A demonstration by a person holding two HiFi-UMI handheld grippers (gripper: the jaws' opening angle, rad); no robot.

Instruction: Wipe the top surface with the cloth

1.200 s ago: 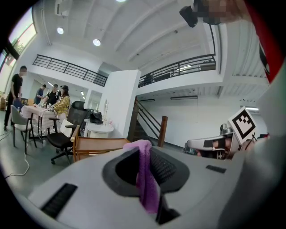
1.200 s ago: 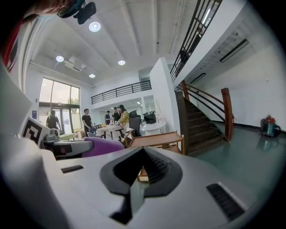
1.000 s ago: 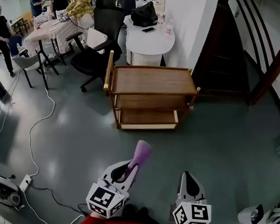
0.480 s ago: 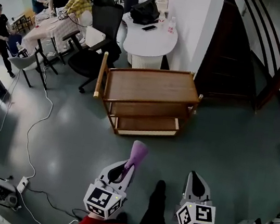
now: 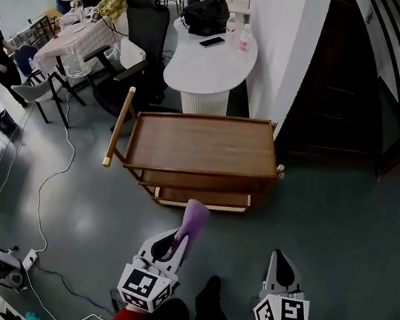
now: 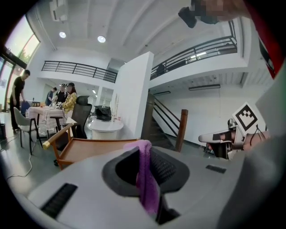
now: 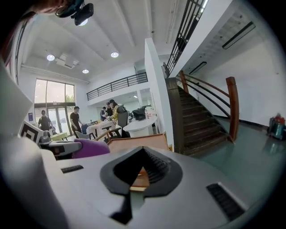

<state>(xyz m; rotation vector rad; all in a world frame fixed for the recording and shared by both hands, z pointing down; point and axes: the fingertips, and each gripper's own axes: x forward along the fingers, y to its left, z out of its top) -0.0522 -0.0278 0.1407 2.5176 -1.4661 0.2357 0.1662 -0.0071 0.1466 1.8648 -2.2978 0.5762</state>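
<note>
Soft purple cloth (image 5: pixel 195 221), smooth matt wooden cart top (image 5: pixel 201 145), glossy grey-green floor (image 5: pixel 339 230)

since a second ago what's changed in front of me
The wooden cart now sits nearer and larger in the head view, so the person has walked towards it. Nothing was taken hold of or let go. The left gripper stays shut on the purple cloth, and the right gripper stays shut and empty. Both are short of the cart.
</note>
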